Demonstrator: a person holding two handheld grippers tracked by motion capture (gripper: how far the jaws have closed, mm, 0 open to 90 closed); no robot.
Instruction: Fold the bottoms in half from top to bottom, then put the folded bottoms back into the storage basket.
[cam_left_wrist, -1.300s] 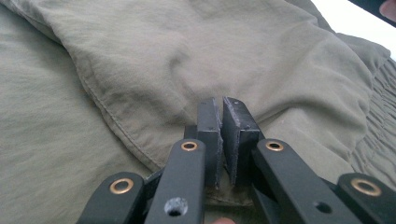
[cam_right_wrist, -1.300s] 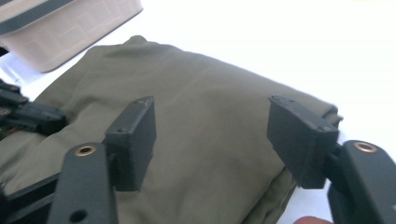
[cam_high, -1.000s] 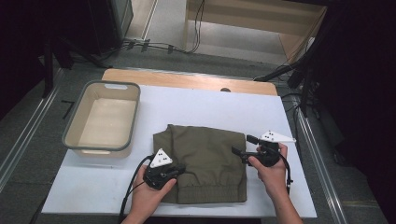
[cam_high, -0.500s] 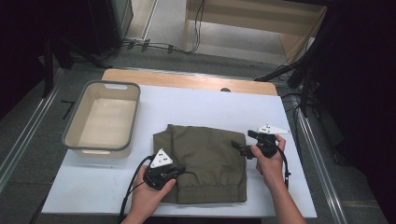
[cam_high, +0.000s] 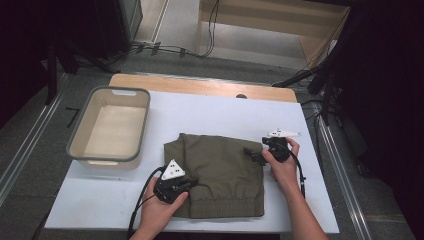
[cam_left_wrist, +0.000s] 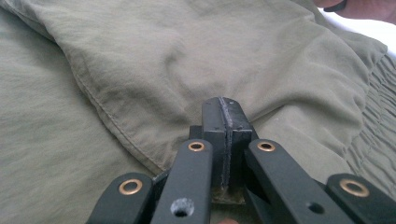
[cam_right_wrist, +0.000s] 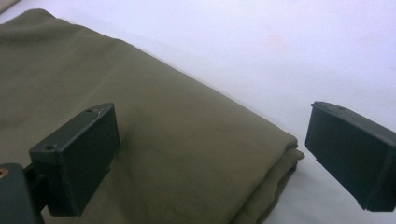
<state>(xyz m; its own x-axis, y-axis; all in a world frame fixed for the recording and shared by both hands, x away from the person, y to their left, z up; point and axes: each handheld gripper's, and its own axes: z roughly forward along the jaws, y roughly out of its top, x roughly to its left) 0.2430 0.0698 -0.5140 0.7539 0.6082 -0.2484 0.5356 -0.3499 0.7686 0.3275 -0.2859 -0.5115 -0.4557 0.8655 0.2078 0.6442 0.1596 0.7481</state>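
A white bench (cam_high: 210, 117) stands in a dark room. The folded olive garment (cam_high: 220, 172) lies at centre frame. Left tongs (cam_left_wrist: 223, 122), pressed together, pin its cloth for anchoring; right tongs (cam_right_wrist: 205, 154), just spread wide, straddle its corner.

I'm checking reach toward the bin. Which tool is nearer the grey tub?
Left. The left tool sits shut on the olive garment at its near-left part, just right of the grey tub. The right tool hangs open at the garment's far-right edge.
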